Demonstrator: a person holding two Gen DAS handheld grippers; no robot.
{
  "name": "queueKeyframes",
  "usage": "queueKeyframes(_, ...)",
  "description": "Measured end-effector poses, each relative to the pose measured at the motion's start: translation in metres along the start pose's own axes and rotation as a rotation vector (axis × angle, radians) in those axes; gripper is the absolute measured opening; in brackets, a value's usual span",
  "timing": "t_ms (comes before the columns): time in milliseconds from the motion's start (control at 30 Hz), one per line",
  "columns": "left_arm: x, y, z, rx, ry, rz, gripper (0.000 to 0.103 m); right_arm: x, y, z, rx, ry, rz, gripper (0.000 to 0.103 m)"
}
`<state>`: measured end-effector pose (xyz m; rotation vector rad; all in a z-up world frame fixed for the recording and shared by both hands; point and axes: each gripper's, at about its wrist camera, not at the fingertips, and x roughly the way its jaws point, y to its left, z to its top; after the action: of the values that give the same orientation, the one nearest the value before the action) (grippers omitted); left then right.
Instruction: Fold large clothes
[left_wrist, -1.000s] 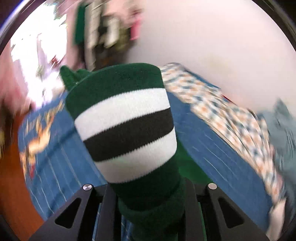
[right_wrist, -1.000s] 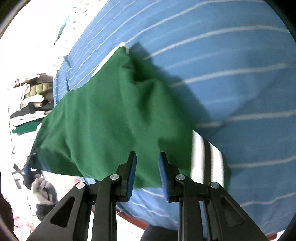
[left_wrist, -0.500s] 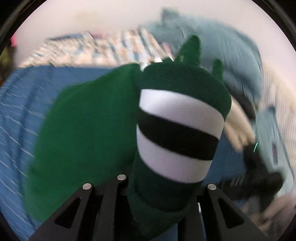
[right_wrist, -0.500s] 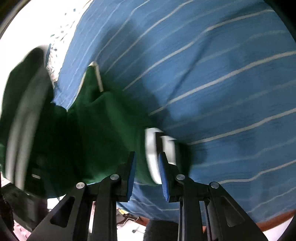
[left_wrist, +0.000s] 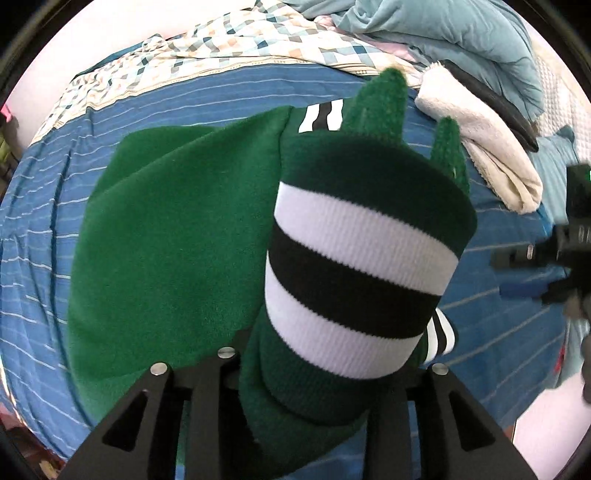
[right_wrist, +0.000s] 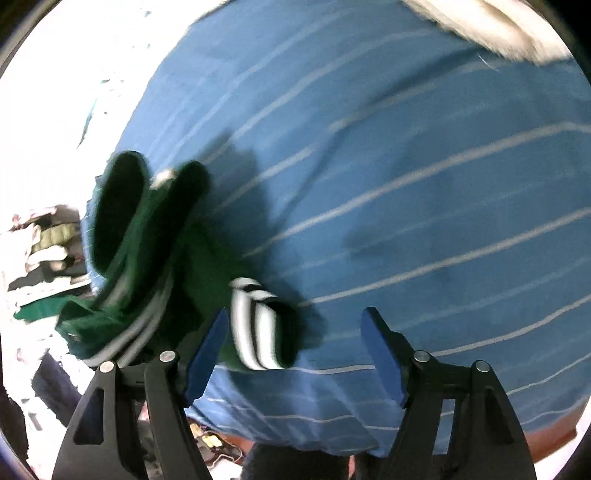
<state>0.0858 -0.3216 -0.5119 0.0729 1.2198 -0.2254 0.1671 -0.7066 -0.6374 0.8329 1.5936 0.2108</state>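
Blue striped cotton, the bed sheet (left_wrist: 229, 96) fills most of both views, with a checked quilt (left_wrist: 229, 40) and a teal duvet (left_wrist: 461, 33) heaped along its far edge and a cream towel (left_wrist: 484, 136) at the far right. On the sheet lies the green sweater (left_wrist: 173, 240), its body spread to the left in the left wrist view. A second ago that camera faced a white wall and a cluttered corner with the sleeve raised in the air; now it looks down over the sweater, so the sleeve has been swung across above the body, which I judge to be a sleeve fold under way. The left gripper (left_wrist: 303, 373) is clamped on the sleeve just below its striped cuff (left_wrist: 362, 280), which stands up close to the lens. The bigger change is on the right: the right gripper (right_wrist: 295, 354), whose blue pads (right_wrist: 207, 354) were nearly together half a second ago, now has them spread wide and holding nothing. The other striped cuff (right_wrist: 258, 325) lies on the sheet between and just beyond them, at the near edge of the bed, apart from both pads as far as the blur allows. That suggests the right hand is free to take the second sleeve once the first is laid down.
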Motion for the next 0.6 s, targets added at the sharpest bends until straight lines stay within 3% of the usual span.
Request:
queueKeyframes(133, -0.012, 0.012, -0.005, -0.035, 0.018, -0.055, 0.029, -0.007, 0.033, 0.011, -0.053, 0.015, 0.056, 0.076)
queueKeyframes(267, -0.011, 0.011, -0.007, 0.023, 0.029, -0.051, 0.035, -0.008, 0.056, 0.018, -0.081, 0.030, 0.115, 0.076)
queueKeyframes(300, -0.010, 0.010, -0.007, 0.029, 0.037, -0.053, 0.043, -0.006, 0.062, 0.019, -0.085, 0.033, 0.125, 0.076)
queueKeyframes(367, -0.013, 0.012, -0.006, -0.002, 0.048, -0.113, 0.068, -0.003, 0.070, 0.020, -0.090, 0.042, 0.134, 0.076)
queueKeyframes(400, -0.018, 0.016, -0.007, -0.040, 0.051, -0.152, 0.086, -0.003, 0.071, 0.020, -0.090, 0.042, 0.137, 0.076)
queueKeyframes(500, -0.038, 0.027, -0.013, -0.136, 0.035, -0.210, 0.088, -0.002, 0.073, 0.023, -0.084, 0.046, 0.154, 0.077)
queueKeyframes(600, -0.057, 0.053, -0.028, -0.247, 0.012, -0.154, 0.088, 0.005, 0.075, 0.030, -0.086, 0.043, 0.164, 0.089)
